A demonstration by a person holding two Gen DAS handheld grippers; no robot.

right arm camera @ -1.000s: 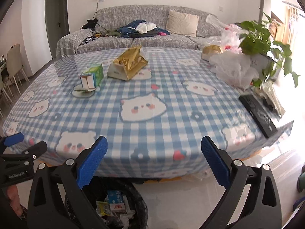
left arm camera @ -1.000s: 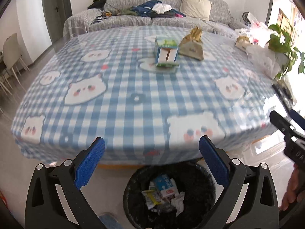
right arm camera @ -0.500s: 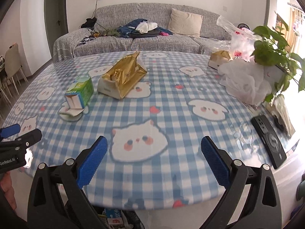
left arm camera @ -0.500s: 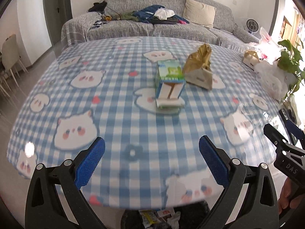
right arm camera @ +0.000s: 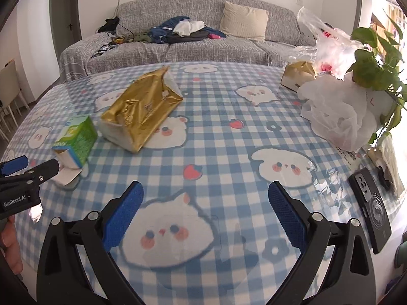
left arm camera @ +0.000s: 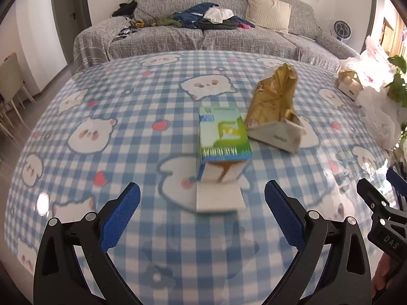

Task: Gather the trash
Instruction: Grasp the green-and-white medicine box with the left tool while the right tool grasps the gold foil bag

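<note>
While both grippers' fingers (left arm camera: 119, 218) (right arm camera: 287, 216) gape wide and empty, the green-and-white cardboard carton (left arm camera: 223, 139) and the crumpled gold foil bag (right arm camera: 142, 109) await collection on the checked counter (right arm camera: 229, 152).

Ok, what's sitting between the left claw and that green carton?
Only bare checked tablecloth and the carton's own open white flap, seen in the left wrist view. The left claw is open, short of the green carton.

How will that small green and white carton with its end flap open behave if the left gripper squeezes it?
The small green and white carton looks like thin card, probably empty and light. Its open flap end may crush, so the left gripper should squeeze gently.
</note>
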